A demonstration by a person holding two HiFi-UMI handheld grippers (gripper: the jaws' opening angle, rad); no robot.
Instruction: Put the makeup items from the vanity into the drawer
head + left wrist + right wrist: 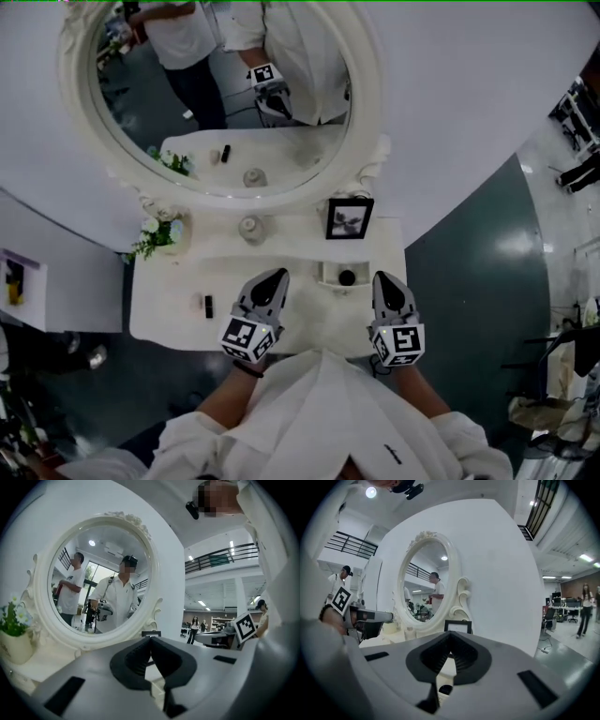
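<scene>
The white vanity [169, 314] carries a small black lipstick-like tube [208, 306] near its left front. A black round item [347, 277] lies in a small open compartment [330, 274] of the tabletop; it also shows under my right jaws as the black round item [445, 689]. My left gripper [277, 275] hovers above the table's middle, shut and empty, its jaws meeting at the tip [151, 640]. Just right of the compartment, my right gripper [385, 277] is held level, likewise shut with nothing between its jaws [450, 634].
A big oval mirror [220, 94] stands at the back of the vanity. A flower pot [155, 234], a small white jar [250, 228] and a picture frame [349, 217] line the rear edge. Dark floor lies left and right of the table.
</scene>
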